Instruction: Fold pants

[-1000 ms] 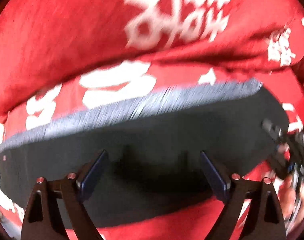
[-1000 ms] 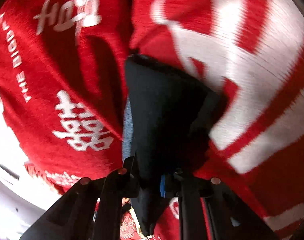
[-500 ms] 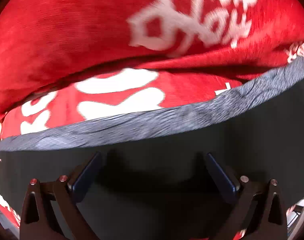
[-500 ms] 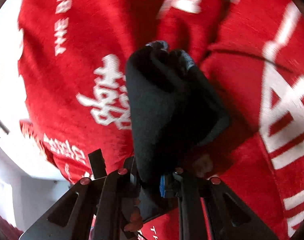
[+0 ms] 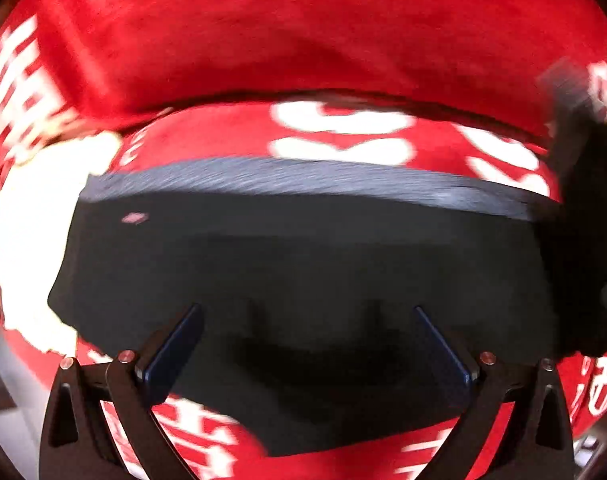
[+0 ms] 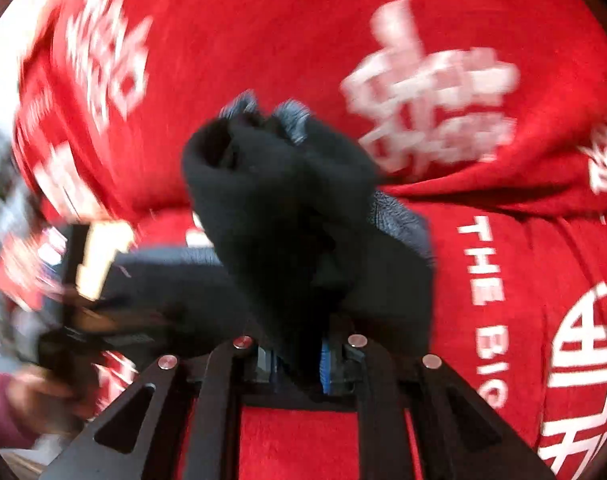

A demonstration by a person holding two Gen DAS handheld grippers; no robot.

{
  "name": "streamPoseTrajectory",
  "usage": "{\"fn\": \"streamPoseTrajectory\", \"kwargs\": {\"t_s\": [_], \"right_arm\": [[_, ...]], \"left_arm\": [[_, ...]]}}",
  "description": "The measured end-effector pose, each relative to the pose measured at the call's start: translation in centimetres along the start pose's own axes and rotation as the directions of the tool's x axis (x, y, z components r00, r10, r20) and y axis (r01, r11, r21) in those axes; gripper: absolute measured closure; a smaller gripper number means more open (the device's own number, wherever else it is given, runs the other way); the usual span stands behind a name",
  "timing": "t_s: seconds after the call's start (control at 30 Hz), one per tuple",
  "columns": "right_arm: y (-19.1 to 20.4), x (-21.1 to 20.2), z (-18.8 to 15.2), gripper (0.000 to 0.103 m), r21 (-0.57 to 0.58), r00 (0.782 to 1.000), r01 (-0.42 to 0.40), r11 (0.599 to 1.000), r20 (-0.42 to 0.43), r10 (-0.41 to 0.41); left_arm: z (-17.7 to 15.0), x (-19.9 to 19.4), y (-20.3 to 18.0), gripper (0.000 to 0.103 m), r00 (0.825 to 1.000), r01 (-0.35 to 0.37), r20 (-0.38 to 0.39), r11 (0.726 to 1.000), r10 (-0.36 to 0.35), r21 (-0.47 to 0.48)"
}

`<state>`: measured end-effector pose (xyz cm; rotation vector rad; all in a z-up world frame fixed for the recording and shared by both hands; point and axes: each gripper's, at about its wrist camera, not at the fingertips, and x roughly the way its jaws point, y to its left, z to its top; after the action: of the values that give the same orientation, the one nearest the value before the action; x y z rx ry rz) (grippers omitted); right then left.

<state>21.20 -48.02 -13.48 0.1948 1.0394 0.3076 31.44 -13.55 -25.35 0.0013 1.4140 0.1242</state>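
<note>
A: Where are the pants (image 5: 303,264)?
B: Flat under the wide-open left gripper (image 5: 308,344), nothing pinched. A bunch (image 6: 279,216) sits between the right gripper's (image 6: 299,364) opening jaws.
A: How do they handle?
B: Soft, floppy, I think. Grab the edge.

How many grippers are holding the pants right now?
1. The right gripper clamps a bunch of the pants; the left gripper is open above them.

Red blanket (image 6: 503,280), right of right wrist camera's jaws: white capitals "THE BIG" running downward, further letters cut off. Large white double-happiness character above and right of jaws, blurred. Left wrist view: white markings on blanket, too blurred to read.
</note>
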Motion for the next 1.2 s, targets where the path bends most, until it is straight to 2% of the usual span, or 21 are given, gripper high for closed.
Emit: {"fn": "streamPoseTrajectory", "kwargs": {"t_s": [0.07, 0.1, 0.17, 0.2, 0.23, 0.3, 0.4, 0.43, 0.47, 0.5, 0.53, 0.6, 0.63, 0.67, 0.73, 0.8, 0.87, 0.93, 1.1, 1.17, 1.2], "right_arm": [[3.5, 3.6, -1.3, 0.083, -0.050, 0.995, 0.061, 0.997, -0.077, -0.064], [4.6, 4.6, -1.8, 0.079, -0.074, 0.990, 0.094, 0.993, -0.095, -0.101], [7.5, 6.2, -3.2, 0.076, -0.159, 0.966, 0.228, 0.961, -0.088, -0.243], [8.8, 6.5, -3.7, 0.068, -0.195, 0.949, 0.289, 0.937, -0.071, -0.308], [10.1, 6.4, -4.3, 0.053, -0.222, 0.942, 0.308, 0.925, -0.065, -0.330], [11.8, 5.4, -4.8, 0.040, -0.256, 0.952, 0.274, 0.927, -0.066, -0.300], [14.1, 1.9, -5.4, 0.040, -0.262, 0.988, 0.116, 0.958, -0.069, -0.138], [13.5, 0.3, -5.4, 0.040, -0.204, 0.996, 0.036, 0.978, -0.075, -0.052], [13.1, 0.0, -4.8, 0.040, -0.148, 0.997, 0.001, 0.989, -0.076, -0.012], [11.3, -0.7, -4.5, 0.040, -0.036, 0.996, -0.054, 0.998, -0.071, 0.052], [7.7, -1.1, -4.3, 0.040, 0.170, 0.986, -0.145, 0.975, -0.054, 0.156], [2.8, -0.4, -5.6, 0.040, 0.462, 0.957, -0.254, 0.850, -0.009, 0.291], [-0.7, 0.7, -6.7, 0.040, 0.638, 0.933, -0.301, 0.708, 0.045, 0.356], [-2.5, 1.4, -7.3, 0.040, 0.713, 0.918, -0.331, 0.618, 0.093, 0.385], [-4.6, 2.6, -8.3, 0.040, 0.779, 0.893, -0.378, 0.500, 0.165, 0.419], [-5.5, 3.6, -8.5, 0.040, 0.802, 0.887, -0.385, 0.457, 0.184, 0.423], [-5.8, 4.5, -9.4, 0.040, 0.839, 0.885, -0.362, 0.405, 0.173, 0.432], [-5.6, 4.6, -10.3, 0.040, 0.853, 0.867, -0.384, 0.353, 0.202, 0.456], [-5.7, 5.5, -10.1, 0.042, 0.842, 0.831, -0.449, 0.300, 0.270, 0.486], [-5.5, 6.6, -9.8, 0.043, 0.858, 0.836, -0.429, 0.283, 0.259, 0.483], [-5.9, 6.5, -10.0, 0.050, 0.869, 0.842, -0.413, 0.271, 0.252, 0.476]], "left_arm": [[-0.8, 0.1, 2.3, 0.000, 1.000, 0.005, -0.008, 1.000, -0.005, -0.026], [-0.9, 0.2, 2.9, 0.000, 1.000, 0.009, -0.013, 1.000, -0.009, -0.028], [-1.0, 0.1, 3.8, 0.000, 1.000, 0.006, -0.006, 1.000, -0.006, -0.023], [-0.9, 0.0, 4.3, 0.000, 1.000, 0.007, 0.003, 1.000, -0.007, -0.027], [-0.9, -0.2, 5.1, 0.000, 1.000, 0.017, 0.009, 0.999, -0.017, -0.036], [-0.8, -0.7, 6.7, 0.000, 0.999, 0.040, 0.013, 0.998, -0.039, -0.054], [-0.3, -1.4, 7.8, 0.000, 0.996, 0.083, 0.019, 0.996, -0.082, -0.042], [-0.2, -1.8, 7.6, 0.000, 0.993, 0.118, 0.013, 0.993, -0.118, -0.025], [-0.2, -2.2, 7.2, 0.000, 0.987, 0.163, 0.004, 0.987, -0.163, -0.001], [0.3, -2.0, 5.6, 0.000, 0.980, 0.199, -0.006, 0.980, -0.199, 0.023], [0.4, -2.4, 4.8, 0.000, 0.973, 0.231, -0.016, 0.972, -0.231, 0.047], [0.6, -2.7, 2.8, 0.000, 0.954, 0.299, -0.037, 0.949, -0.296, 0.101], [0.7, -2.9, 1.8, 0.000, 0.946, 0.324, -0.044, 0.938, -0.321, 0.119], [0.9, -3.0, 0.7, 0.000, 0.938, 0.348, -0.053, 0.928, -0.343, 0.137], [1.4, -3.1, -1.3, 0.005, 0.928, 0.373, -0.067, 0.912, -0.367, 0.172], [1.7, -2.4, -3.4, 0.007, 0.925, 0.379, -0.108, 0.901, -0.363, 0.210], [1.9, -1.3, -4.3, 0.015, 0.929, 0.366, -0.144, 0.907, -0.341, 0.208], [1.8, -0.7, -4.4, 0.016, 0.920, 0.381, -0.172, 0.907, -0.353, 0.180], [2.1, 0.0, -4.2, 0.016, 0.918, 0.381, -0.175, 0.913, -0.355, 0.147], [2.2, 0.7, -4.6, 0.016, 0.920, 0.373, -0.186, 0.916, -0.345, 0.147], [2.2, 1.1, -4.5, 0.016, 0.922, 0.363, -0.193, 0.921, -0.335, 0.139]]}}
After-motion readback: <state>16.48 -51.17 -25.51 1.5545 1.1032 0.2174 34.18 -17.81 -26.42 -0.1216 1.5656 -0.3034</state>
